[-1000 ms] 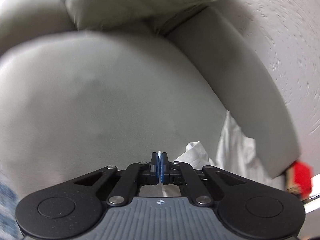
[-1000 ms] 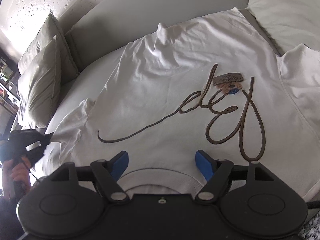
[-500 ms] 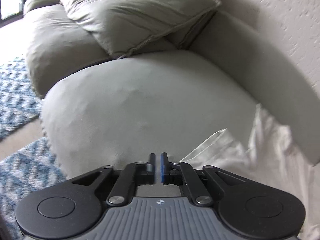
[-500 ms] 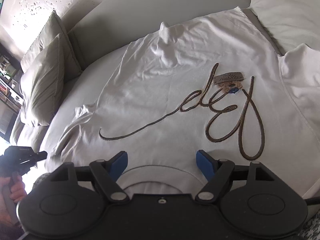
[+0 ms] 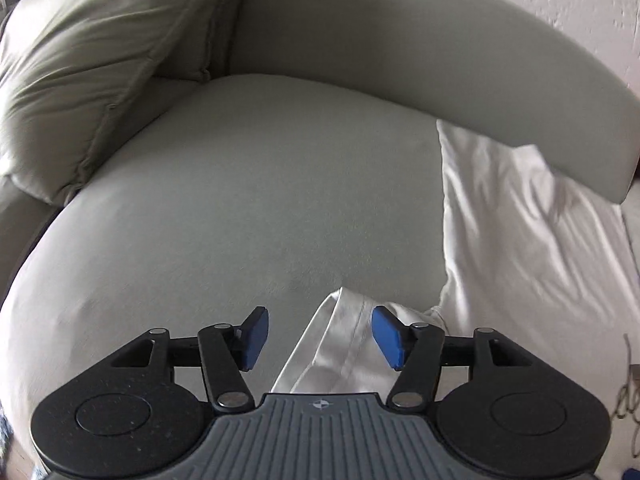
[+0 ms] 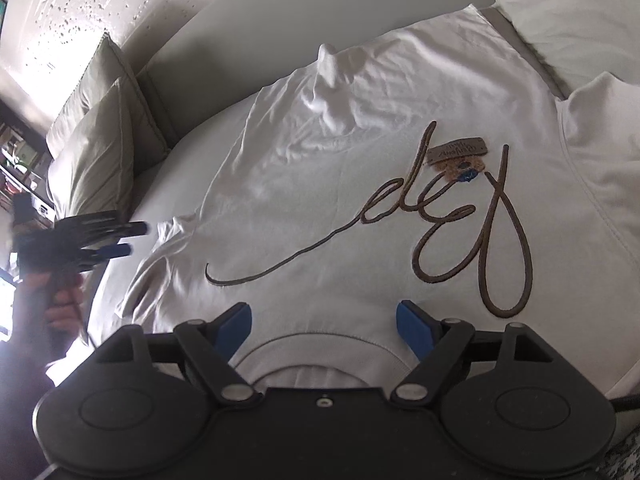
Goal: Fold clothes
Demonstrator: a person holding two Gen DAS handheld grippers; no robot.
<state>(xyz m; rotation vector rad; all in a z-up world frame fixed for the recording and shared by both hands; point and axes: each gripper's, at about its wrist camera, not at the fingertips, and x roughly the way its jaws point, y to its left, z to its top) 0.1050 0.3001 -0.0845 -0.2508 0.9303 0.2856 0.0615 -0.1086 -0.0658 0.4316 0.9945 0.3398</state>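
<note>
Jaws wide on both sides right now. Left gripper has its 2 blue pads spread far apart, and the crumpled sleeve of the white T-shirt runs up between them, touching neither pad as far as the left wrist view shows. Nothing is pinched. Right gripper is just as wide, its blue fingertips standing either side of the ribbed collar, hovering with no cloth caught.

Shirt lies spread face up on the grey sofa seat, neck toward the right gripper, hem toward the backrest. Brown script lettering loops across the chest, with a small woven label above it and a tiny bear patch just below that label. Fabric is rumpled near the hem, with 1 pinched-up peak standing proud. The sleeve on the left side is bunched and folded on itself.

2 olive cushions lean at the sofa's far end, well apart from the shirt. Another white garment sits beyond the hem, touching the shirt's edge. From the right wrist view, the left gripper appears blurred beside the sleeve, a hand on its handle.
</note>
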